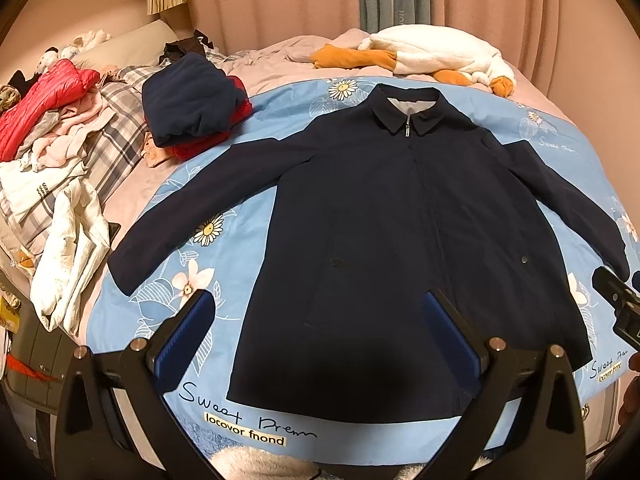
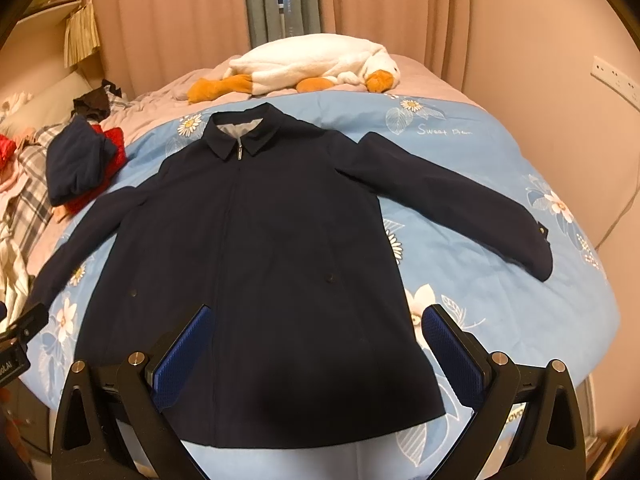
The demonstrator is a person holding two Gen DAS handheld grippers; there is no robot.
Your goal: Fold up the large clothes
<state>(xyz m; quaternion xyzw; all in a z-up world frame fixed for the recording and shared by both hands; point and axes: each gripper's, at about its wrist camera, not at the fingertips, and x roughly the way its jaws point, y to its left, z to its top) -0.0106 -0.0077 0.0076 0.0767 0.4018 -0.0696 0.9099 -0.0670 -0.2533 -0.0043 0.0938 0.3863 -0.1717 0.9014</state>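
A dark navy zip jacket point(image 1: 400, 220) lies flat, front up, on a blue floral quilt point(image 1: 168, 304), collar at the far side and both sleeves spread out. It also shows in the right wrist view point(image 2: 272, 248). My left gripper point(image 1: 320, 300) is open and empty, held above the jacket's lower hem toward its left side. My right gripper point(image 2: 316, 312) is open and empty, above the hem toward the right side. The right gripper's body shows at the right edge of the left wrist view point(image 1: 620, 308).
A folded navy and red pile point(image 1: 192, 108) sits on the bed at far left. A heap of loose clothes point(image 1: 60, 140) lies further left. A white goose plush point(image 1: 432, 56) lies beyond the collar. Pink curtains stand behind.
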